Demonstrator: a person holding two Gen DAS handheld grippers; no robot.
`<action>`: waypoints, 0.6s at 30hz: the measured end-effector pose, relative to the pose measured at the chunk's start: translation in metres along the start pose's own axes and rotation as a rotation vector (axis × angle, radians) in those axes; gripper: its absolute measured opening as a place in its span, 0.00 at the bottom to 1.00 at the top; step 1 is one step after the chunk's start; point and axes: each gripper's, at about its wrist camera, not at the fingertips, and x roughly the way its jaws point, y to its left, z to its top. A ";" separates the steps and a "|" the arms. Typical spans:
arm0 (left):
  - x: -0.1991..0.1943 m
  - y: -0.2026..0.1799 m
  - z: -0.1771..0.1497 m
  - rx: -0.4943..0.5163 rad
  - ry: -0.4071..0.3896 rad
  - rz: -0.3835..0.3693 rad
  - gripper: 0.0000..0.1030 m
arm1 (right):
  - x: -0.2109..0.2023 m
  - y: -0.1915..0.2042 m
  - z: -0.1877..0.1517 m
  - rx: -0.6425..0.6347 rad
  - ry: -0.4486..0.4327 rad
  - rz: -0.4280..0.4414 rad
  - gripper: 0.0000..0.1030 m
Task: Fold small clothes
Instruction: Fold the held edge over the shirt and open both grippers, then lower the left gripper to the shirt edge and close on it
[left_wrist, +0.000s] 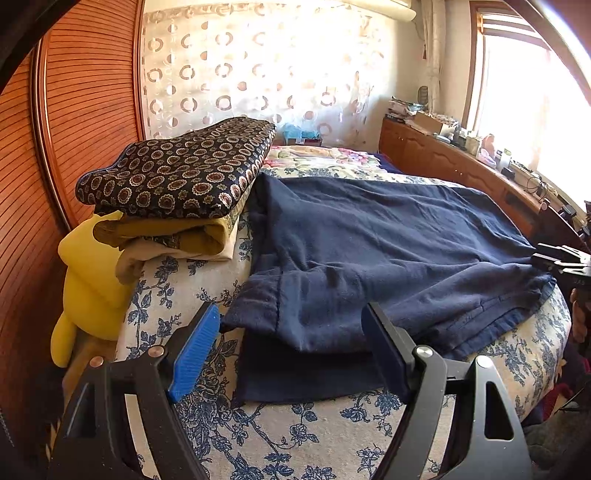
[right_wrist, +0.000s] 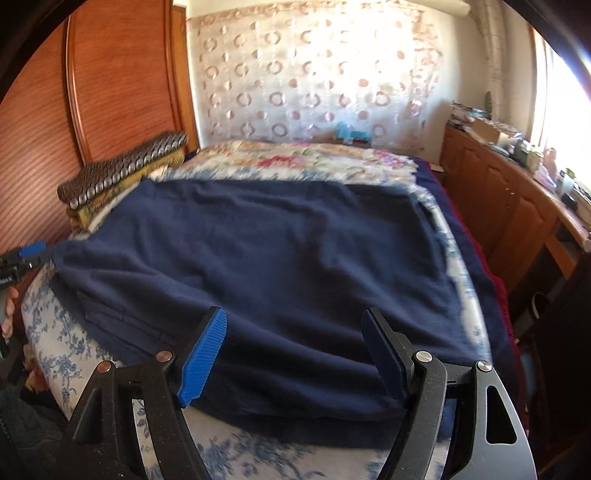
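wooden wardrobe (left_wrist: 74, 110), patterned curtain (left_wrist: 258, 74), sunlit window (left_wrist: 524, 92)

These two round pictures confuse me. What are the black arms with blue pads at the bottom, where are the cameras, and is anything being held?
Each picture comes from a camera mounted on a hand-held two-finger gripper, looking forward along its fingers. The left gripper and the right gripper are both open and hold nothing. A navy garment lies spread on the floral bed cover. Beside it, towards the wooden wall, sits a pile of folded cloth. The right picture is slightly blurred.
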 end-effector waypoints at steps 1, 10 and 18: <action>0.000 0.000 0.000 0.000 0.002 0.001 0.78 | 0.007 0.003 0.001 -0.004 0.014 0.001 0.75; 0.004 0.006 -0.004 -0.021 0.008 0.009 0.78 | 0.052 0.020 0.008 -0.036 0.113 -0.050 0.75; 0.011 0.019 -0.003 -0.078 0.011 0.016 0.78 | 0.061 0.034 0.010 -0.048 0.126 -0.098 0.85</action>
